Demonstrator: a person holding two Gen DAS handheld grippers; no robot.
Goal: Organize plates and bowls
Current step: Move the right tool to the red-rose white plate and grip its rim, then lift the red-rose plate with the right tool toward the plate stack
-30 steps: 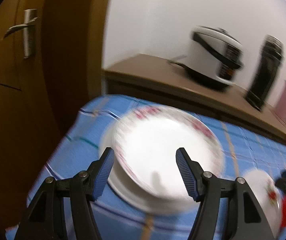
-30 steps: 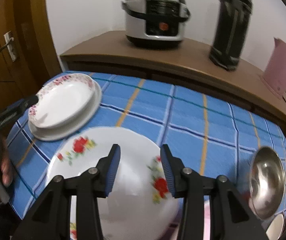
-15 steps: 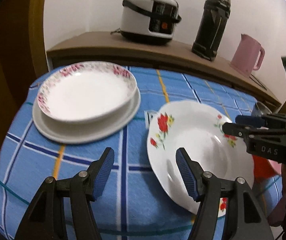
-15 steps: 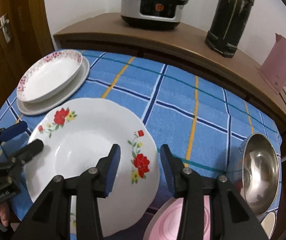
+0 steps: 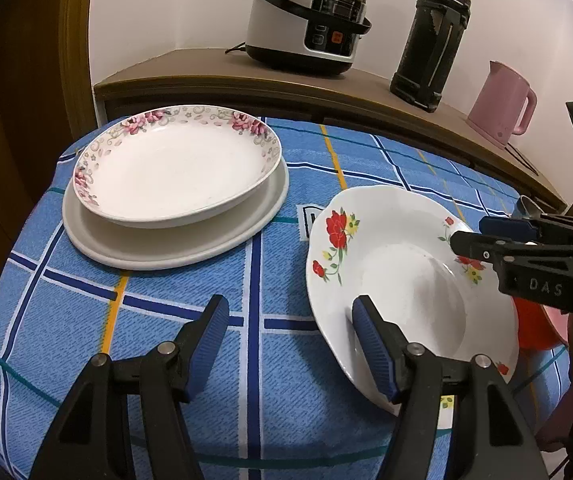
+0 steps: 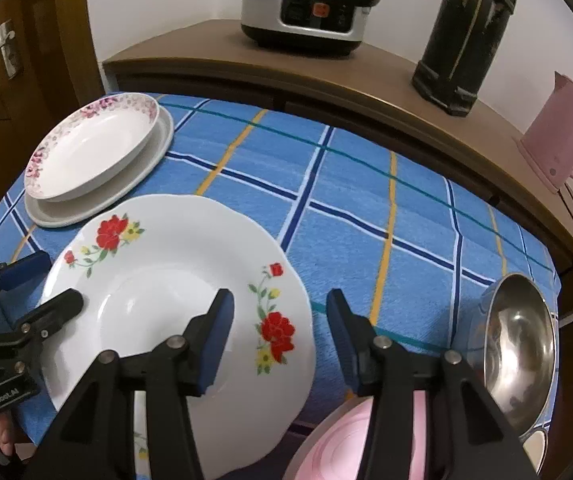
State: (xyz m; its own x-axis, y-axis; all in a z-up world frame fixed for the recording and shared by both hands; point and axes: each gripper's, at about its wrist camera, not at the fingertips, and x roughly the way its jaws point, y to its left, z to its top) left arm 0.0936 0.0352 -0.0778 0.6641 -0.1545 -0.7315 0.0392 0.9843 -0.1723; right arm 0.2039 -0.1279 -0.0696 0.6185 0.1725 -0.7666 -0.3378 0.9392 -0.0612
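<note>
A white plate with red flowers [image 5: 406, 280] [image 6: 174, 300] lies at the front of the blue checked tablecloth [image 5: 206, 300], partly past the table's front edge. My left gripper [image 5: 290, 344] [image 6: 56, 280] is open and straddles the plate's left rim, one finger over the plate and one over the cloth. My right gripper [image 6: 280, 332] [image 5: 472, 232] straddles the right rim; its jaws are opening and the pads stand clear of the rim. At the back left a pink-flowered deep plate [image 5: 174, 168] [image 6: 90, 148] sits on a plain white plate [image 5: 166, 248] [image 6: 86, 208].
A steel bowl [image 6: 518, 344] stands at the front right, with a pink dish [image 6: 346, 440] near the front edge. Another flowered plate [image 6: 140, 444] peeks out below the red-flowered one. On the wooden sideboard [image 6: 366, 80] behind are a rice cooker [image 5: 306, 28], a black flask [image 5: 430, 40] and a pink kettle [image 5: 502, 100].
My left gripper swung from over the back-left stack to the red-flowered plate's left rim. The right gripper's jaws have widened around the right rim.
</note>
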